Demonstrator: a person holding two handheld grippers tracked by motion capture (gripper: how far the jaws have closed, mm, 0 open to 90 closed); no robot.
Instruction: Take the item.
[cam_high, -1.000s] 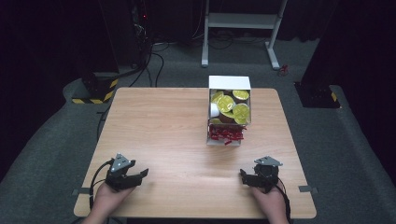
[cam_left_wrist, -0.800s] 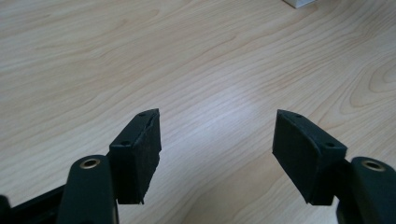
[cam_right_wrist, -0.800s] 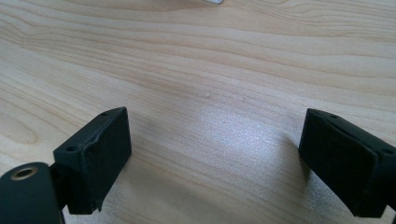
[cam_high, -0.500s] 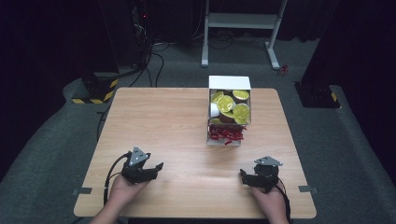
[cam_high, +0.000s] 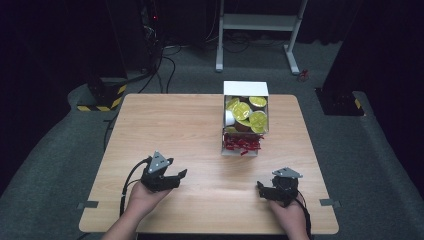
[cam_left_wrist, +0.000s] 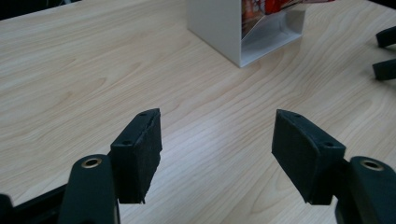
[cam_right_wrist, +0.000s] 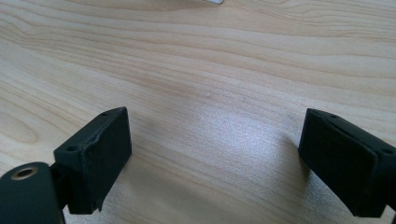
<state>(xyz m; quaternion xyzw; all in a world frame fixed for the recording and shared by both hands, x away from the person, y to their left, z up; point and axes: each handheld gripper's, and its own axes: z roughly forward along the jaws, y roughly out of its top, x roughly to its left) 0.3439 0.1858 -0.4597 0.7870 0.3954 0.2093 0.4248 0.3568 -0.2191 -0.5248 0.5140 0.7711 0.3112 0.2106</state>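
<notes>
While both hands rest low over the tabletop (cam_high: 190, 125), the scene reads from left to right as follows.

Left hand-held gripper (cam_high: 176, 176): at about 7 o'clock on the tabletop, jaws spread apart with nothing between them; in the left gripper view (cam_left_wrist: 217, 158) bare wood lies between the pads.

Box (cam_high: 245, 89): white, open-topped, at about 1 o'clock on the tabletop, well apart from both grippers.

Box contents: yellow-lidded cups (cam_high: 250, 112) fill the far part, some tilted; red wrapped pieces (cam_high: 241, 144) lie heaped in the near part.

Box axis: its long side runs from 6 to 12 o'clock, the red end toward the person.

Left gripper's aim: toward 2 o'clock, at the box's near corner (cam_left_wrist: 240, 44).

Right hand-held gripper (cam_high: 265, 191): at about 5 o'clock, jaws wide apart and empty over bare wood (cam_right_wrist: 212, 156).
</notes>
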